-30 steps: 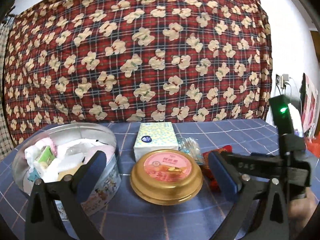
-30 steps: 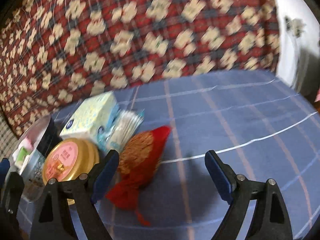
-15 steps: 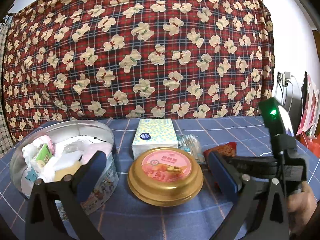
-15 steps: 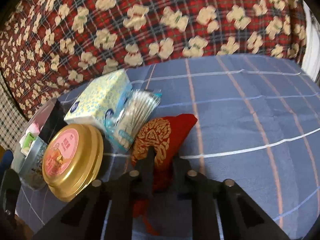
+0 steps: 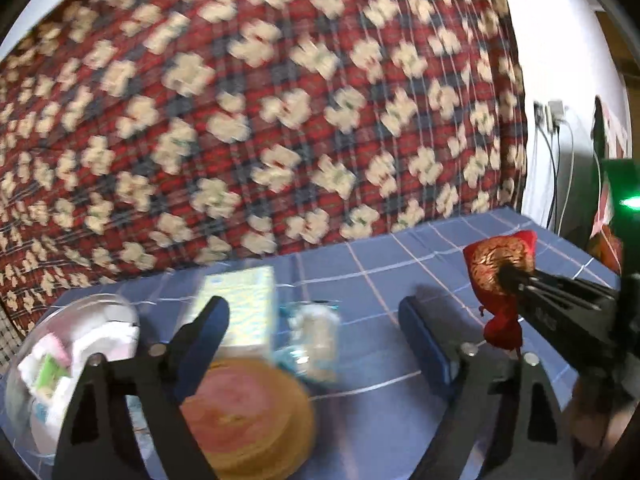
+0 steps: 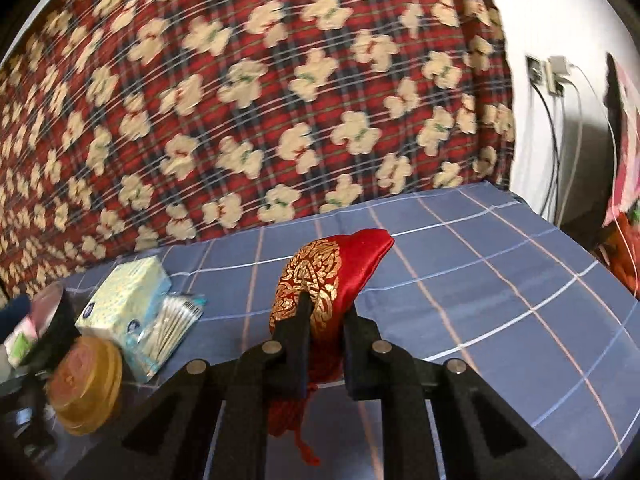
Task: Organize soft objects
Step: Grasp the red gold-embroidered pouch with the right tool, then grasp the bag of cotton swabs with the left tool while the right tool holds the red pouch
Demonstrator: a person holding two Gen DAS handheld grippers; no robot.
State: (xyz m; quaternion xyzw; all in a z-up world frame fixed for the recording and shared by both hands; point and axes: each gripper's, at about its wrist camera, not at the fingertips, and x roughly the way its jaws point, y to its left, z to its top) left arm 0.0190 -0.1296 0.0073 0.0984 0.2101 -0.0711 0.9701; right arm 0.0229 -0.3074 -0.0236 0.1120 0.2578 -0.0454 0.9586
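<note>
Right gripper (image 6: 324,340) has clamped the red brocade pouch (image 6: 320,280), now lifted off the tablecloth (image 6: 500,280). Left gripper (image 5: 316,328) has been narrowing, empty. Tin (image 5: 24,380) likely next.

No lettering can be read anywhere. The round gold tin lid (image 6: 86,390) with its pink label is blurred. Just behind that lid, the pale blue-and-yellow tissue box (image 6: 126,298) bears a dark round logo, too small to make out.
</note>
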